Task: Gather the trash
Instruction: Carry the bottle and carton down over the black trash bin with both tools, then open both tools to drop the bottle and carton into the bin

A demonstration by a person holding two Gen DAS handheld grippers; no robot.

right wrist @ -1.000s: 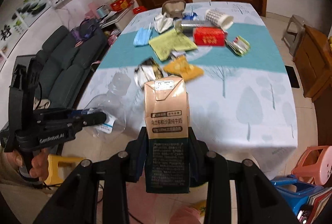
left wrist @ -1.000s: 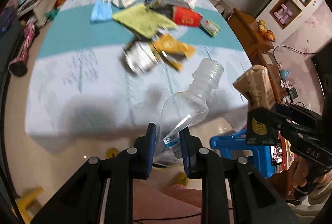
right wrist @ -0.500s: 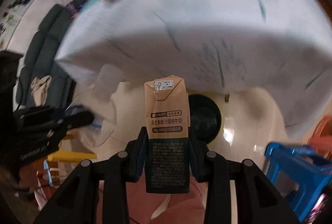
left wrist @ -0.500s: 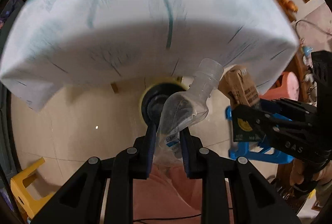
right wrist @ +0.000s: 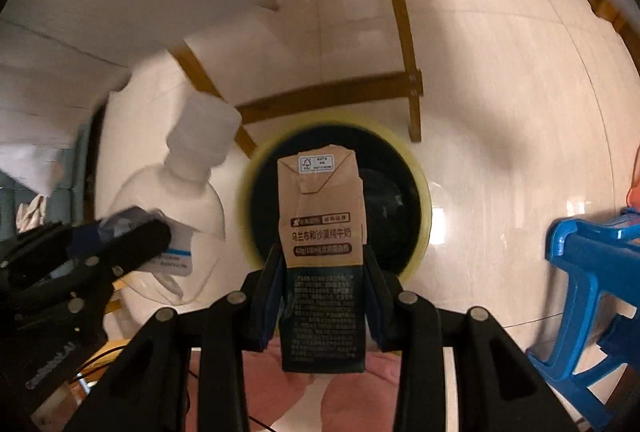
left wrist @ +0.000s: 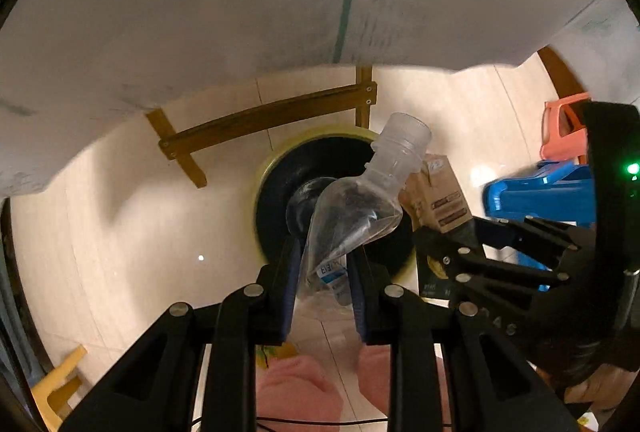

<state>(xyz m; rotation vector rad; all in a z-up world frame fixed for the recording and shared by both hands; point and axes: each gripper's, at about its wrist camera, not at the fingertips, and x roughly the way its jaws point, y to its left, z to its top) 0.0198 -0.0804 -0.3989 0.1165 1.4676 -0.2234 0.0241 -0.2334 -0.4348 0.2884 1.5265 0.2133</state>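
— Which step are they at?

— The drop, I'd say. Both pieces of trash hang over the bin (left wrist: 276, 168), the round one with the yellow rim and black liner, on the floor by the table's wooden stretcher (left wrist: 264, 120), under the hanging tablecloth (left wrist: 200, 12).

— And who holds what?

— The left gripper (left wrist: 323, 282) pinches the crushed clear plastic bottle (left wrist: 352, 216) low down by its label, neck tilted up and away. The right gripper (right wrist: 322, 294) is clamped on the dark lower half of the brown milk carton (right wrist: 322, 208), which stands upright between the pads.

— Are they lined up?

— The carton looks right over the bin's mouth. The bottle's neck reaches past the far rim, the body over the opening.

— Next, then?

— Spread both sets of jaws and let them fall, bottle perhaps drawn back first so it doesn't catch the rim.
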